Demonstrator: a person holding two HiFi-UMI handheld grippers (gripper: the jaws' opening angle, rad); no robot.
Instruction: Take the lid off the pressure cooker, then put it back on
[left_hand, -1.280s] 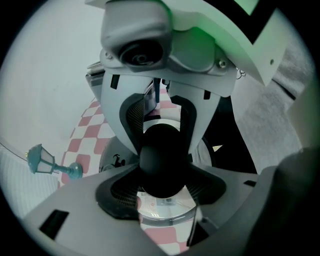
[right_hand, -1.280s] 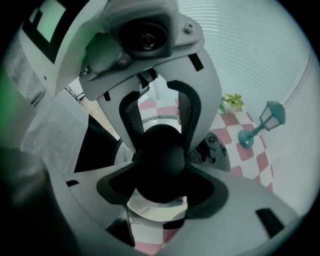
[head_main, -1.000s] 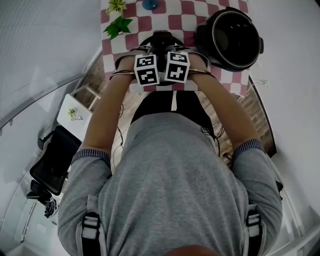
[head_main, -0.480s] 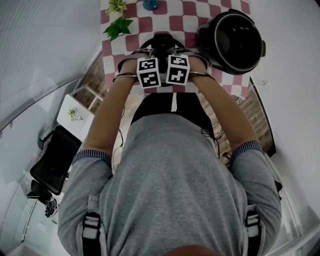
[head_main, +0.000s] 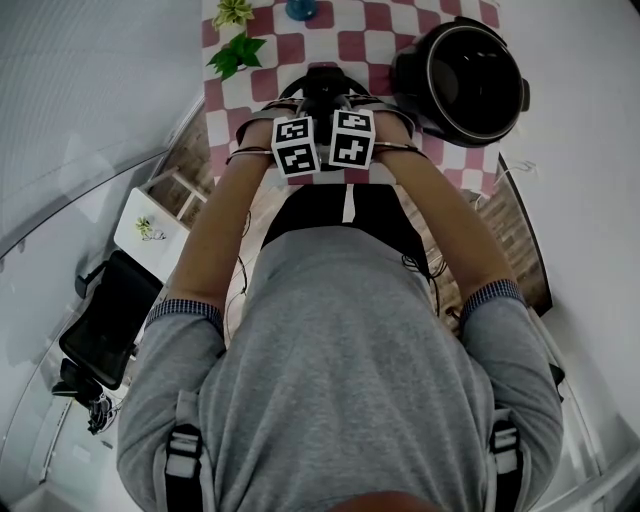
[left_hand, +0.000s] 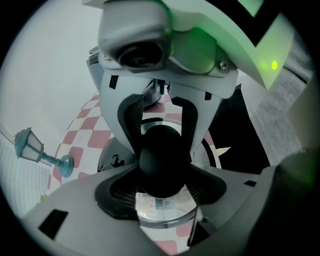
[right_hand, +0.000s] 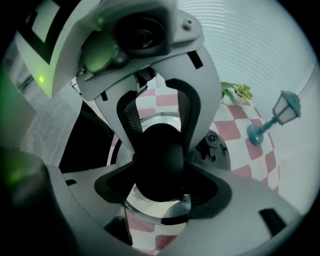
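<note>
Lid: placed on the checkered tabletop, just left of the pressure cooker, under both grippers.
Left gripper: held spread wide; the lid's black knob is enclosed between its jaws.
Right gripper: jaws have just been opening and are spread; the same knob is kept between them.
Pressure cooker: left uncovered at far right.
</note>
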